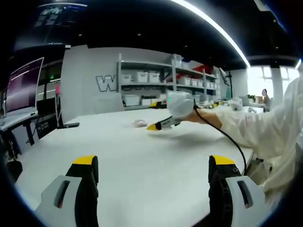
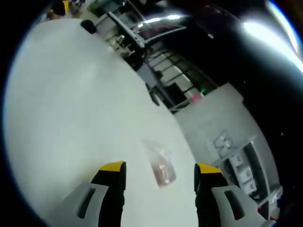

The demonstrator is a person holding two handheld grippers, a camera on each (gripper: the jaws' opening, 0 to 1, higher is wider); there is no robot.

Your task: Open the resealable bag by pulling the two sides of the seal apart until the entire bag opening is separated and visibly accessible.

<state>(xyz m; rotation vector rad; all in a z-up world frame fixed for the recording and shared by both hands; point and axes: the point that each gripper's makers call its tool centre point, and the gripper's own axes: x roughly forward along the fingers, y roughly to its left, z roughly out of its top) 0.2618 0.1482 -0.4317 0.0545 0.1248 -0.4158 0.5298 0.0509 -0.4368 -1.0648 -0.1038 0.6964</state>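
One resealable bag [image 2: 161, 166] lies flat on the white table [image 2: 71, 118], low and centre-right in the right gripper view, just beyond and between the two yellow-tipped jaws of the right gripper [image 2: 161, 171]. The bag is clear plastic with something small and pinkish inside its lower part; what that content is cannot be made out, and the seal is too blurred to tell whether it is closed. The jaws stand spread apart with nothing between them, not touching the bag.

In the left gripper view the same bag [image 1: 139, 123] shows as a small pale blur at mid-frame, far across the table [image 1: 142, 161], just left of the right gripper [image 1: 152, 127], whose yellow tips point toward it. That gripper is held by a person's hand [image 1: 180, 105] in a white covering, with a white sleeve [image 1: 265, 125] running off the right edge and a black cable [image 1: 227, 137] trailing down from it.

The left gripper [image 1: 154, 170] sits at the bottom of its own view, its two jaws wide apart and empty, well away from the bag.

Behind the table, in the upper middle of the left gripper view, a shelf unit [image 1: 161, 82] carries several white bins; their contents are hidden. A monitor [image 1: 21, 85] stands at the left edge, partly cut off.
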